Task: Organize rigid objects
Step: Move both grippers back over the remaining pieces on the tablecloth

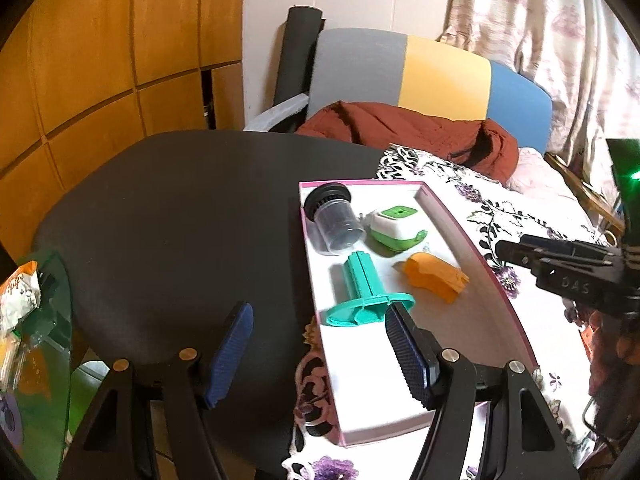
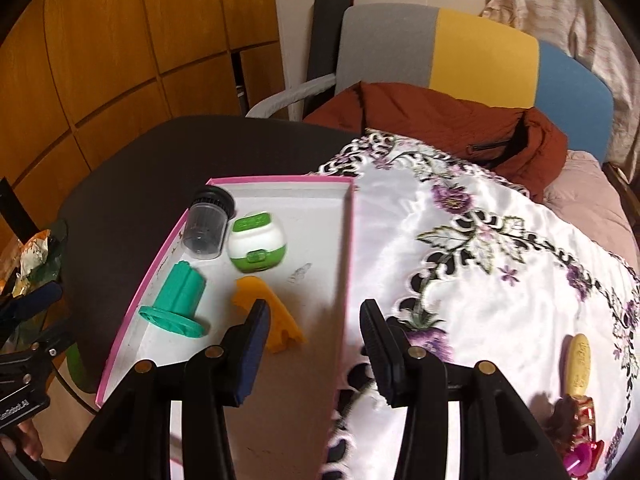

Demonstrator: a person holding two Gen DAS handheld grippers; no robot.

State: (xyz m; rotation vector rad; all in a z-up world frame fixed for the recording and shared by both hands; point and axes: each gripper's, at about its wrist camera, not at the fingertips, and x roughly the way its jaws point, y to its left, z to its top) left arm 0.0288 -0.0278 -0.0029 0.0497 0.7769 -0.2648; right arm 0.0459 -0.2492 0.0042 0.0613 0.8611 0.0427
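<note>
A white tray with a pink rim (image 1: 452, 216) (image 2: 280, 181) lies on the table. In it are a clear cup with a black cap (image 1: 334, 220) (image 2: 206, 224), a green-and-white box (image 1: 394, 229) (image 2: 258, 246), a teal spool (image 1: 364, 292) (image 2: 178, 300) and an orange piece (image 1: 434, 280) (image 2: 276, 324). My left gripper (image 1: 320, 354) is open and empty, near the tray's left edge. My right gripper (image 2: 316, 354) is open and empty over the tray's right rim; it also shows in the left wrist view (image 1: 560, 268). A yellow oval piece (image 2: 578, 364) lies on the cloth at right.
A white embroidered cloth (image 2: 480, 248) covers the right of the dark round table (image 1: 180, 216). A chair with a rust jacket (image 1: 420, 132) stands behind. Red and pink trinkets (image 2: 580, 436) lie near the right edge. A glass shelf with packets (image 1: 28, 320) is at left.
</note>
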